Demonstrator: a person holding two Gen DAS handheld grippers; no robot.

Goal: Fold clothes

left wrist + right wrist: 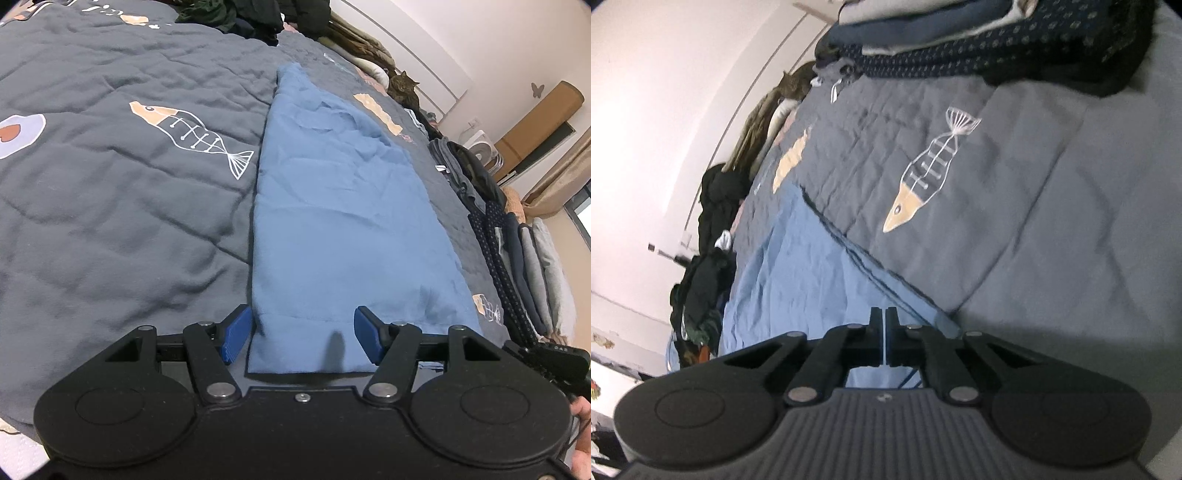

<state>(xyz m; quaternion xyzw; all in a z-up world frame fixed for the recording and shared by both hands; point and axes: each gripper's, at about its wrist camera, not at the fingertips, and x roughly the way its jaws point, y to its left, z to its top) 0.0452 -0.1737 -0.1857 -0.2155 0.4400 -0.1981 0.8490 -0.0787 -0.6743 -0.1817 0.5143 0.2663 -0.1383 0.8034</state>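
- The blue garment (332, 221) is a long strip of cloth, already folded narrow. It lies flat on the bed and reaches away toward the far side, where it comes to a point.
- The bed is covered by a big dark grey quilt (110, 203). The quilt has fish-bone drawings (192, 136) on it, and the blue garment rests right on top of it.
- A row of folded clothes (517, 251) sits along the right edge of the bed, apart from the blue garment. Some are grey, and some are dark with little dots.
- A heap of dark clothes (713, 258) is piled at the far end of the bed, near the wall.
- A striped cat (404, 88) sits by the wall past the far tip of the garment.
- The left tool (303, 334) is spread about half way. Its two blue pads (236, 334) stand on either side of the near end of the garment. The cloth lies between them, but they do not squeeze it.
- The right tool (885, 334) is pressed together. A thin bit of the blue garment (798, 277) shows in the slit between its two dark fingers (874, 332), so it is pinching the cloth near its edge.
- Part of a person's hand (583, 410) shows at the right edge, behind the left tool.
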